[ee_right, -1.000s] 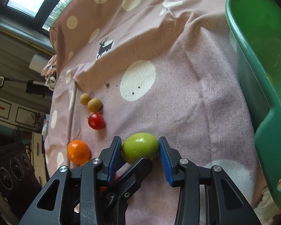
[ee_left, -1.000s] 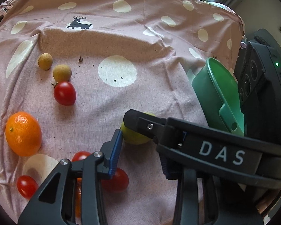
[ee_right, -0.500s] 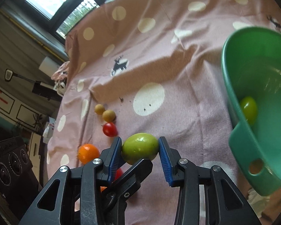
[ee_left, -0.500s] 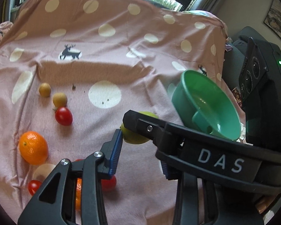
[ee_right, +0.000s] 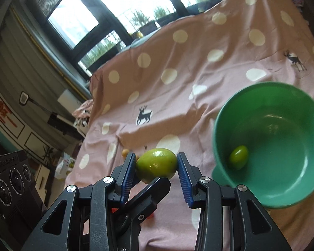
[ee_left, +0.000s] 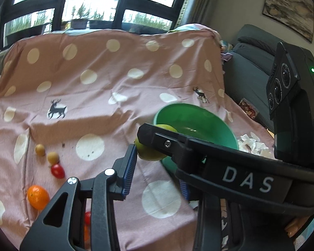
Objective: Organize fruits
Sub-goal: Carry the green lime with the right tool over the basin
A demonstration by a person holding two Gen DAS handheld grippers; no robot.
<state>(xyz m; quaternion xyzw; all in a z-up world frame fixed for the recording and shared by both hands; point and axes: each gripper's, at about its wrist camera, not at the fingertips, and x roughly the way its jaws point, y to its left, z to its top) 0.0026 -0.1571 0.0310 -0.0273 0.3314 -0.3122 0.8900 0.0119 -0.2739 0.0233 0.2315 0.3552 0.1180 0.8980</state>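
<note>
Right gripper [ee_right: 156, 167] jaws clamped on lime [ee_right: 156, 165], left jaws apart, only right view shows bowl's [ee_right: 268, 198] grape [ee_right: 238, 157]

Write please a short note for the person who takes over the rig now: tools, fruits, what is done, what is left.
Right tool: shut on the lime, held near the rim of the green bowl.
Left tool: open, empty.
Done: one small green fruit lies in the bowl.
Left: the lime likely goes in next; the orange, red tomato and two tan fruits lie on the cloth.
</note>
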